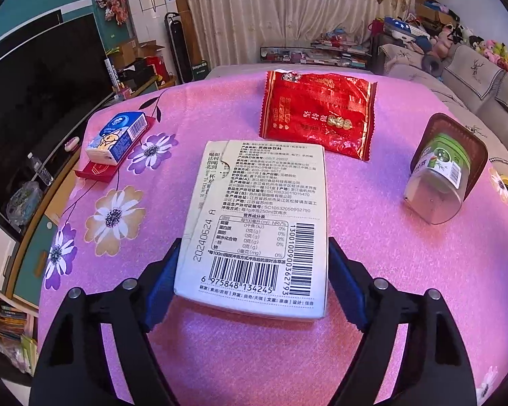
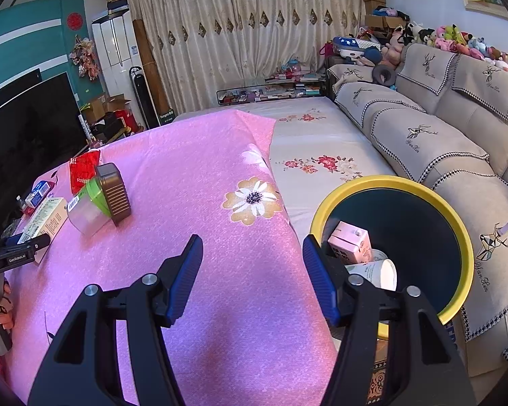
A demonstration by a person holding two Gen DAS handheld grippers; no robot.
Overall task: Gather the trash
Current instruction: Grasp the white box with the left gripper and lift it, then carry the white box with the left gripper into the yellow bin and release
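A pink flowered cloth point(image 1: 406, 270) covers the counter; a grey sofa point(image 2: 457, 125) with deer-print covers stands beside it, soft toys point(image 2: 457, 39) along its back; cream curtains point(image 2: 247, 34) hang behind; a dark television point(image 1: 34, 108) sits at the left.

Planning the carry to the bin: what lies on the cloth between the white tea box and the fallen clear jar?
Nothing: in the left wrist view, only bare pink cloth lies between the white tea box and the clear jar.
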